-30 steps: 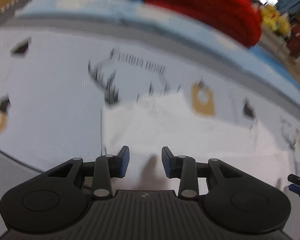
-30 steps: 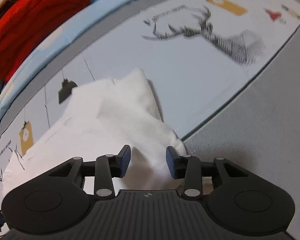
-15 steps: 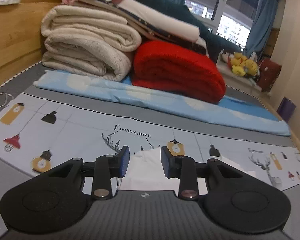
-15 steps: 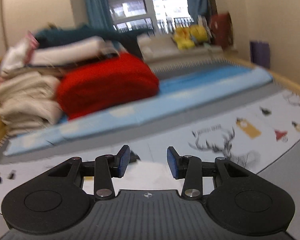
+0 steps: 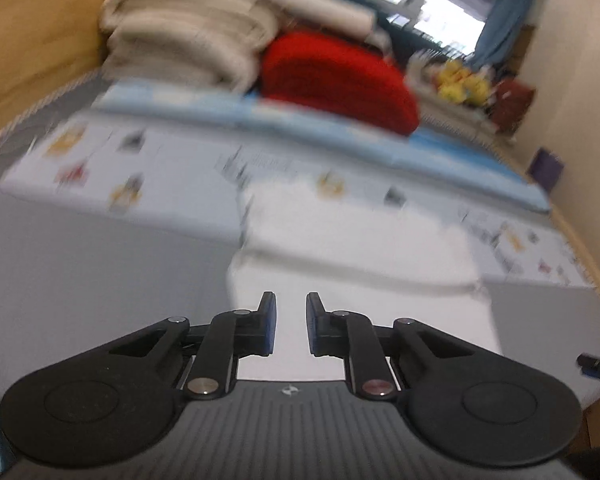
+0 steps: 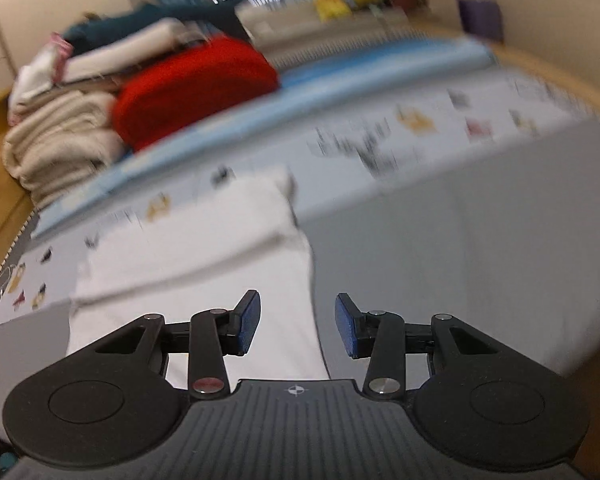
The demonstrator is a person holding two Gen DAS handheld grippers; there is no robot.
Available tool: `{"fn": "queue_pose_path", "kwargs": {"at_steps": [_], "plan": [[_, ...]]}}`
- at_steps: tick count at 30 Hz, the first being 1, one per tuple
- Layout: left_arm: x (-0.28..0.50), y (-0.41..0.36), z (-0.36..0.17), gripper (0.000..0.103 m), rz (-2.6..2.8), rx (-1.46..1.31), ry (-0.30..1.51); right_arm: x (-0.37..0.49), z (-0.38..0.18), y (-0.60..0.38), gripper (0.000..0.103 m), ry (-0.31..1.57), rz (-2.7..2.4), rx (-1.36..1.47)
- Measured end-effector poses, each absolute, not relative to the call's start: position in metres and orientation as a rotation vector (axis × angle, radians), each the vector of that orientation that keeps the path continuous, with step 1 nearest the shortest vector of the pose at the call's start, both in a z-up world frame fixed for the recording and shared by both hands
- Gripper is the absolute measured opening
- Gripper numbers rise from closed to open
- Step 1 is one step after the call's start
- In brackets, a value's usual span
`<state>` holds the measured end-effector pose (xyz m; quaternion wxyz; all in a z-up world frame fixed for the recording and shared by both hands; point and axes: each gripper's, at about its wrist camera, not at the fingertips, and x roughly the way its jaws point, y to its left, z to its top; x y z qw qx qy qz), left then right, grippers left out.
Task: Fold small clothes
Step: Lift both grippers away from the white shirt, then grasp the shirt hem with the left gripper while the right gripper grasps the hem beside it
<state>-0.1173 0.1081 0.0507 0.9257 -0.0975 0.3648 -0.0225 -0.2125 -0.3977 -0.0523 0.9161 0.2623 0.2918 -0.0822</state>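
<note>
A small white garment [image 5: 360, 248] lies flat on the printed grey bed cover [image 5: 100, 264], with a fold line running across it. My left gripper [image 5: 290, 303] hovers over the garment's near part. Its jaws are closing to a narrow gap and nothing is pinched between them. In the right wrist view the same white garment [image 6: 204, 264] fills the lower left. My right gripper [image 6: 297, 303] stands open above the garment's right edge, and its pads touch no cloth. Both views are blurred by motion.
Behind the garment a light blue sheet [image 5: 340, 132] crosses the bed. On it stand a red folded blanket [image 5: 336, 76] and a stack of cream blankets [image 5: 188, 40]. Wooden boards [image 5: 32, 48] line the left side; yellow plush toys [image 5: 460, 80] and a wall stand at the right.
Both grippers have drawn back from close over the white garment, so more of the bed and the blanket stack shows. The left jaws have narrowed. The right jaws look unchanged.
</note>
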Motion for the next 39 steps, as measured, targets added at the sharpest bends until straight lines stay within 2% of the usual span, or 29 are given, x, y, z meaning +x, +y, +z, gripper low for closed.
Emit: {"fn": "queue_pose_path", "kwargs": {"at_steps": [5, 9, 14, 16, 18, 19, 24, 30, 33, 34, 35, 36, 37, 39], "plan": [[-0.154, 0.120, 0.015, 0.016, 0.004, -0.294, 0.932, -0.238, -0.090, -0.397, 0.038, 0.658, -0.209, 0.557], [-0.164, 0.125, 0.012, 0.016, -0.008, -0.269, 0.896, -0.237, -0.110, -0.397, 0.038, 0.718, -0.180, 0.635], [-0.153, 0.144, -0.028, 0.017, -0.009, -0.338, 0.921, -0.218, -0.126, -0.390, 0.038, 0.791, -0.178, 0.638], [-0.141, 0.149, -0.048, 0.017, 0.053, -0.336, 1.012, -0.211, -0.135, -0.387, 0.039, 0.824, -0.192, 0.631], [-0.140, 0.158, -0.056, 0.021, 0.027, -0.389, 1.027, -0.206, -0.144, -0.385, 0.039, 0.856, -0.200, 0.611], [-0.139, 0.158, -0.058, 0.024, 0.025, -0.373, 1.043, -0.203, -0.148, -0.385, 0.039, 0.878, -0.211, 0.594], [-0.135, 0.153, -0.073, 0.025, 0.023, -0.329, 1.132, -0.192, -0.165, -0.380, 0.039, 0.941, -0.222, 0.550], [-0.138, 0.143, -0.080, 0.026, 0.052, -0.219, 1.145, -0.195, -0.168, -0.374, 0.041, 0.916, -0.217, 0.479], [-0.138, 0.136, -0.079, 0.022, 0.053, -0.184, 1.140, -0.200, -0.170, -0.373, 0.041, 0.912, -0.204, 0.466], [-0.138, 0.134, -0.079, 0.009, 0.043, -0.167, 1.137, -0.202, -0.170, -0.374, 0.041, 0.913, -0.198, 0.464], [-0.138, 0.131, -0.078, 0.004, 0.034, -0.155, 1.133, -0.203, -0.171, -0.374, 0.039, 0.913, -0.191, 0.466], [-0.140, 0.130, -0.074, 0.003, 0.038, -0.154, 1.114, -0.205, -0.171, -0.375, 0.027, 0.913, -0.185, 0.467], [-0.144, 0.126, -0.067, 0.003, 0.042, -0.161, 1.083, -0.206, -0.171, -0.376, 0.002, 0.912, -0.183, 0.466], [-0.153, 0.132, -0.049, 0.003, 0.030, -0.201, 1.010, -0.209, -0.166, -0.380, 0.003, 0.883, -0.159, 0.501]]}}
